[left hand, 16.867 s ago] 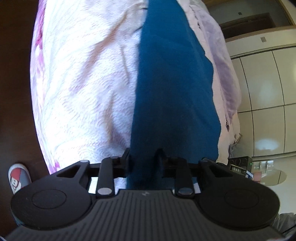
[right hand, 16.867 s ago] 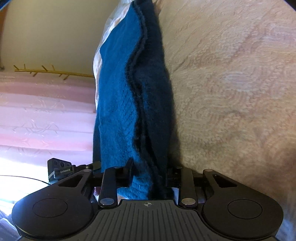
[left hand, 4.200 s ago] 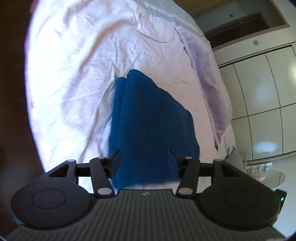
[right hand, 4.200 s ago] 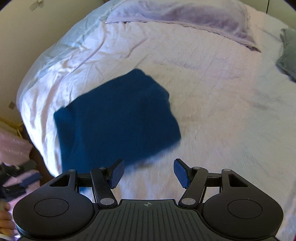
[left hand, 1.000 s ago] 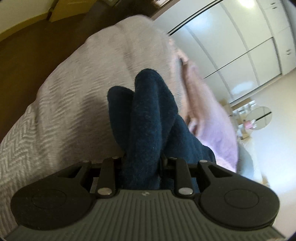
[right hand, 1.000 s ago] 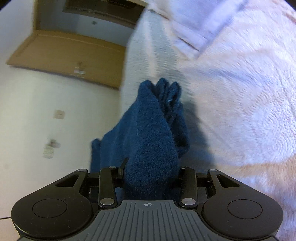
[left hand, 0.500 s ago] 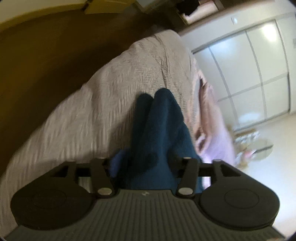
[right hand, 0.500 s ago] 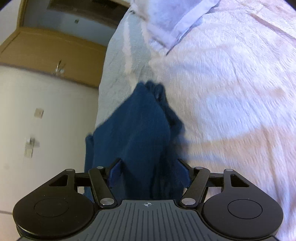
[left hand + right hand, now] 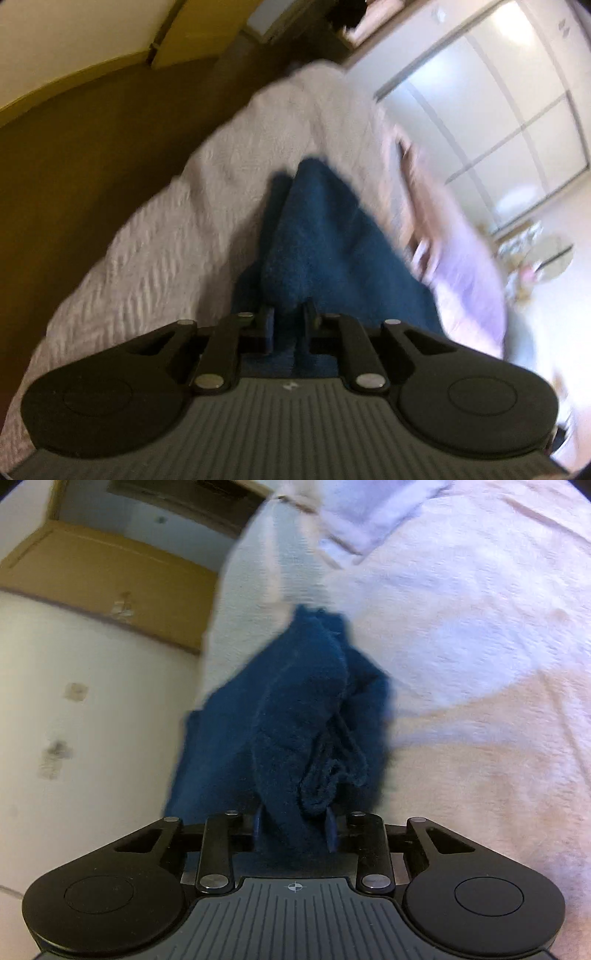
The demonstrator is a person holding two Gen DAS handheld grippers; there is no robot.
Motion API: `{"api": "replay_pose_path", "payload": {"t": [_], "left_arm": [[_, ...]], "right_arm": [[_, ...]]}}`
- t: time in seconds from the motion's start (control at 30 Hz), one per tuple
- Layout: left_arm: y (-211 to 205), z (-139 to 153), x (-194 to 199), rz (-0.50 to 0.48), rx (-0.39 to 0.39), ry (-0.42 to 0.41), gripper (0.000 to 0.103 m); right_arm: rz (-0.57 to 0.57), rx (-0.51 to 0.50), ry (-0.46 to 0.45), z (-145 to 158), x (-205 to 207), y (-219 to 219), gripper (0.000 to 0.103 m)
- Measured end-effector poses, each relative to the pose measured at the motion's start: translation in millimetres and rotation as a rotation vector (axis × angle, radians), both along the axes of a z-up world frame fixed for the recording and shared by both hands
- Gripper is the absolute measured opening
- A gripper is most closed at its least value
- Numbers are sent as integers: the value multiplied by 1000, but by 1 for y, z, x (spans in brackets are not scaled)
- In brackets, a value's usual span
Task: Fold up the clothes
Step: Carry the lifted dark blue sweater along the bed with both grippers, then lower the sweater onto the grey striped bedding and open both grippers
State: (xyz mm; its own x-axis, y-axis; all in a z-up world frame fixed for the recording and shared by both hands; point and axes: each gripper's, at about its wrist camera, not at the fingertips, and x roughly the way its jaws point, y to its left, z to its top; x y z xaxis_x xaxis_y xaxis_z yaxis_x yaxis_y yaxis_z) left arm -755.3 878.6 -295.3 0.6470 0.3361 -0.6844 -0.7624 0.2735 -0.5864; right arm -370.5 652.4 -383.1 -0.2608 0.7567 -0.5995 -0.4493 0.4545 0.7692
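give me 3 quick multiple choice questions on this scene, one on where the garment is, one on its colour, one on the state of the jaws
1. Where is the garment?
A. on the floor
B. over the bed, held in both grippers
C. inside the wardrobe

2. What colour is it?
A. dark blue
B. red
C. yellow

3. How do the jaws of the left gripper and right gripper stand?
A. both wide open
B. only the left shut
C. both shut on cloth

Answers:
1 B: bedspread lies behind the cloth in both views.
2 A: the fabric is dark blue.
3 C: cloth is pinched between each pair.
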Motion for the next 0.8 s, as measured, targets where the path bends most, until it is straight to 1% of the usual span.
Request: {"api": "replay_pose_path", "payload": {"t": [0.07, 0.1, 0.13, 0.17, 0.2, 0.23, 0.3, 0.33, 0.4, 0.43, 0.47, 0.5, 0.53, 0.57, 0.6, 0.63, 0.67, 0.73, 0.8], "left_arm": [[-2, 3, 1, -6, 12, 37, 17], [-3, 5, 2, -9, 18, 56, 18], [-3, 7, 3, -12, 24, 74, 18], [-4, 8, 3, -14, 30, 93, 18], [-6, 17, 4, -5, 51, 126, 13], [-7, 26, 6, -8, 85, 153, 13], [-9, 43, 10, -21, 155, 202, 13], [-10, 51, 17, -34, 186, 221, 13], [-11, 59, 37, -98, 246, 237, 13], [-12, 59, 50, -130, 277, 250, 13], [-13, 55, 60, -156, 299, 271, 13], [-14, 50, 70, -181, 318, 294, 14], [-14, 39, 78, -197, 325, 328, 15], [-14, 28, 85, -212, 329, 365, 14], [-13, 14, 89, -216, 325, 405, 13], [-12, 0, 88, -210, 320, 427, 13], [-12, -10, 84, -199, 316, 428, 12], [-9, -19, 78, -170, 299, 412, 11], [-7, -15, 78, -166, 293, 430, 9]], "right_arm": [[-31, -57, 17, -4, 5, -1, 59], [-37, -73, 3, 0, 6, -1, 59], [-39, -77, -42, 9, 7, -2, 59], [-41, -80, -102, 21, 6, -4, 59], [-43, -77, -180, 34, 4, -5, 59], [-42, -73, -262, 47, 0, -5, 58], [-35, -74, -460, 72, -11, -2, 58], [-21, -64, -543, 80, -18, 1, 58], [42, -12, -663, 87, -38, 10, 58], [73, 15, -723, 90, -48, 15, 58], [102, 34, -772, 90, -58, 20, 55], [123, 38, -807, 82, -66, 25, 47], [138, 29, -850, 71, -73, 27, 42], [149, 11, -892, 59, -79, 28, 35], [152, -7, -924, 46, -82, 30, 35], [162, -21, -952, 33, -84, 30, 35], [184, -30, -966, 22, -85, 29, 35], [211, -33, -949, 9, -79, 34, 35], [229, -55, -896, 17, -71, 39, 35]]}}
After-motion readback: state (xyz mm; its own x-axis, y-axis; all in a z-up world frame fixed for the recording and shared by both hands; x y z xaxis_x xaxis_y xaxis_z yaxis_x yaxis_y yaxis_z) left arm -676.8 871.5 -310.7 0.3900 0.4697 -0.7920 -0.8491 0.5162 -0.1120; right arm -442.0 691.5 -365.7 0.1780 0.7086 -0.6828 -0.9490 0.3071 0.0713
